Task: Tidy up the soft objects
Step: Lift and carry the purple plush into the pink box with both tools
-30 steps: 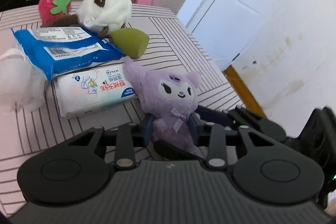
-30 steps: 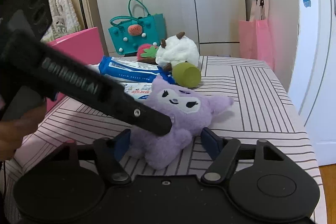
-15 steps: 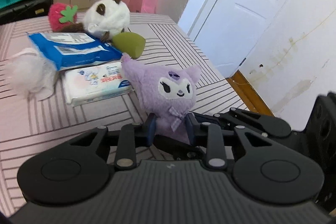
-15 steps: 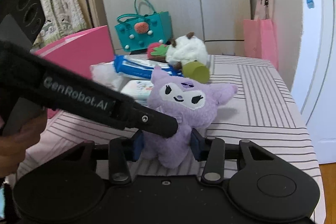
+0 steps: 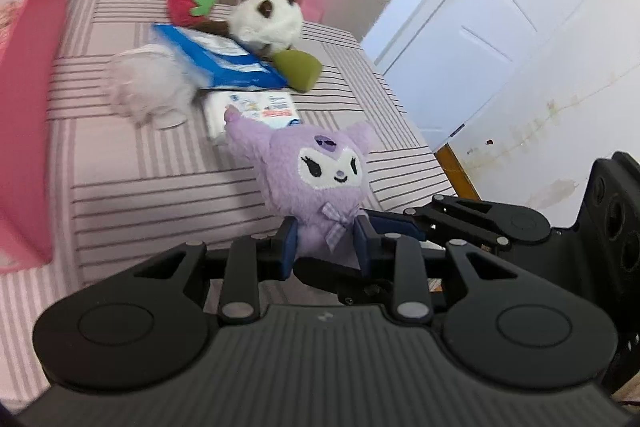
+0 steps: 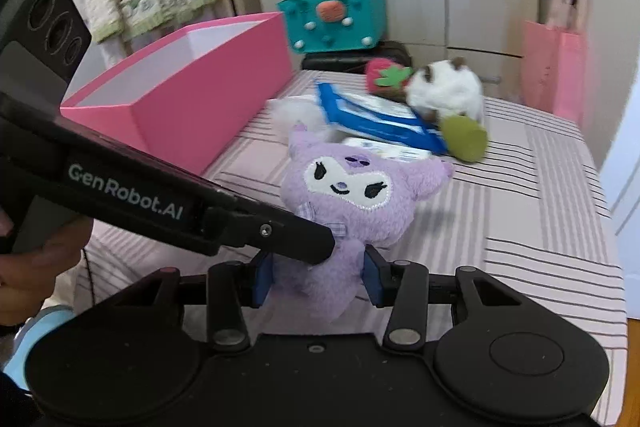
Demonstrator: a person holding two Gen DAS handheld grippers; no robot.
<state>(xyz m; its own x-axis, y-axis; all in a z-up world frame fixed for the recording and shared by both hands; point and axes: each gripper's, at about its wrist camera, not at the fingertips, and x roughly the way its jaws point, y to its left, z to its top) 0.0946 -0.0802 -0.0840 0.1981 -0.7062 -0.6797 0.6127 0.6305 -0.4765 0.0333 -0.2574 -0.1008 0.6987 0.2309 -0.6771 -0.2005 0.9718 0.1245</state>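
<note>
While both tools, left tool [image 5: 326,247] and right tool [image 6: 318,277], clamp it, fuzzy purple plush [image 5: 320,183] bulges

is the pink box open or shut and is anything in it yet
Open: the pink box has no lid on, and its white inner walls show. Its floor is hidden, so whether it is empty cannot be told.

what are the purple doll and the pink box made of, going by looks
Purple doll: fuzzy plush fabric with an embroidered face; the pile dents where both grippers squeeze it. Pink box: probably matte cardboard or paperboard, judging by its thin, flat walls, crisp edges and white inside.
</note>
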